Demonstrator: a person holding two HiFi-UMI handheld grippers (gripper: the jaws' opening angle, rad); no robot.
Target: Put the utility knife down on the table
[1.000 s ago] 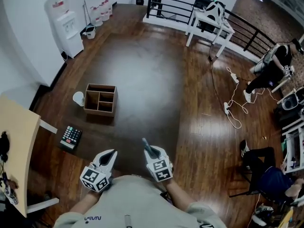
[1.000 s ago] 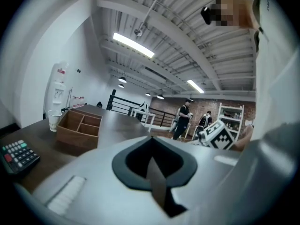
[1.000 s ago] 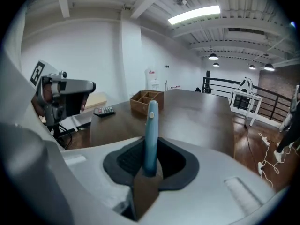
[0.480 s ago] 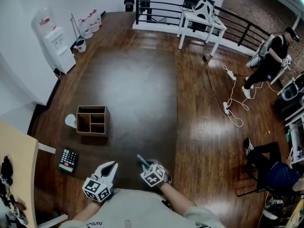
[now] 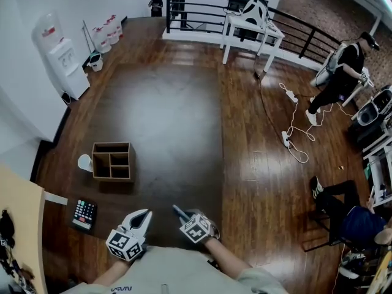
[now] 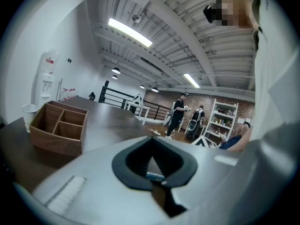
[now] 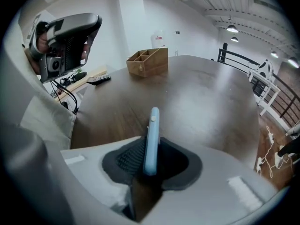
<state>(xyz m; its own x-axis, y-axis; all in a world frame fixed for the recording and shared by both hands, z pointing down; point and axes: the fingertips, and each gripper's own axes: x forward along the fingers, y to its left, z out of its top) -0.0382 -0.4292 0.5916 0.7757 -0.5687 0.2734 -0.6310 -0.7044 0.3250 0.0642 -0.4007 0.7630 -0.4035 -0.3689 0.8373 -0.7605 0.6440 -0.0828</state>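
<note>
A light blue utility knife stands lengthwise between the jaws of my right gripper, with its tip pointing out over the dark brown table. The jaws are opening, and a gap shows between the ribbed left pad and the knife. In the head view the knife sticks out up-left from the right gripper, low over the table's near edge. My left gripper is beside it on the left. Its jaws meet at the tips with nothing between them.
A wooden divided box stands on the table's left part, with a white cup next to it and a keypad device nearer me. A pale wooden desk is at far left. People, cables and racks are on the floor at right.
My right gripper has come down toward the table with the knife and tilted more steeply. The left gripper shifted slightly. The head view has swung, so the box sits lower and further left.
</note>
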